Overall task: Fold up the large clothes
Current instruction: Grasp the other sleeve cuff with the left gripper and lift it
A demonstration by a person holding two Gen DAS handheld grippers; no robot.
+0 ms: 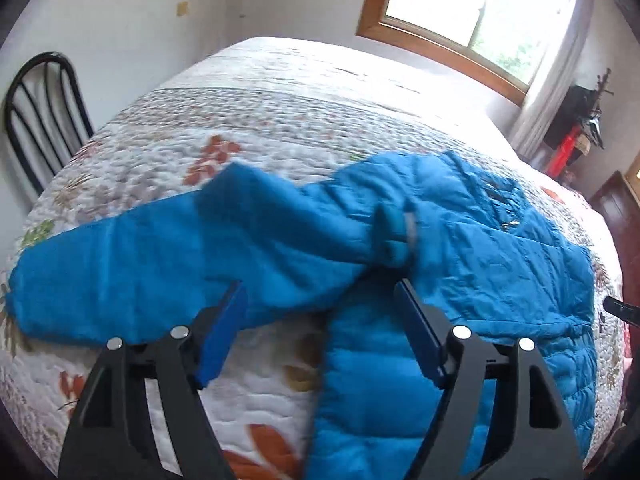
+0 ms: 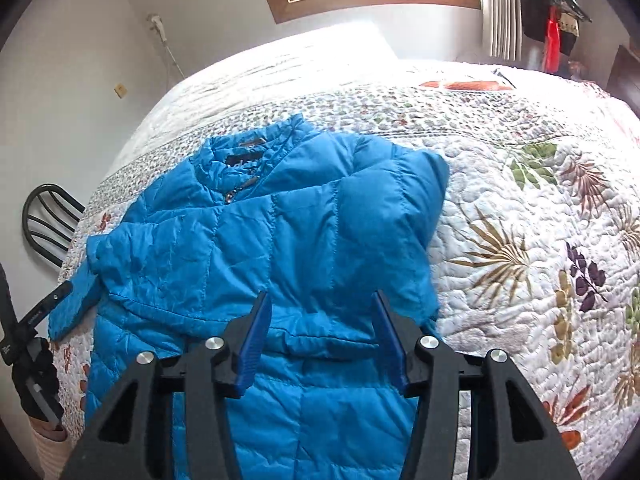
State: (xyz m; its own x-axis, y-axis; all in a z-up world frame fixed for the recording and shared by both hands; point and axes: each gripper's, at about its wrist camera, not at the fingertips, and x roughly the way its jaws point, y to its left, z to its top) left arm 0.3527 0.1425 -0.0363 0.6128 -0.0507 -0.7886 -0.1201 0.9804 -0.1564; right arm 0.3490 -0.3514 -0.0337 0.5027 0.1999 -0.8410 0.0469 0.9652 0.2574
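Left wrist view: left tongs (image 1: pixel 320 292) spread wide, nothing between the blue pads, hovering over the blue puffer jacket (image 1: pixel 460 248) where one sleeve (image 1: pixel 140 276) meets the body. Jacket lies on the bed's floral quilt (image 1: pixel 260 128). That sleeve stretches out flat toward the left edge of the quilt. A second sleeve end with a grey-banded cuff (image 1: pixel 400 236) lies folded in across the chest; blurred, detail unclear. Black metal chair (image 1: pixel 40 120) against the wall at left, wood-framed window (image 1: pixel 472 12) behind the bed, dark and red items hanging at far right.

Right wrist view: right tongs (image 2: pixel 320 300) also parted wide, holding nothing, poised above the jacket (image 2: pixel 248 240) around mid-body. Jacket lies front-up, collar (image 2: pixel 248 148) toward the far side, zipper closed near the neck. The shoulder on the right (image 2: pixel 400 200) shows a rounded fold, no sleeve trailing beyond it. At lower left the other sleeve (image 2: pixel 74 304) extends off the body, with the left tool's black tip (image 2: pixel 44 312) beside it. Same chair (image 2: pixel 48 224) visible past the bed edge
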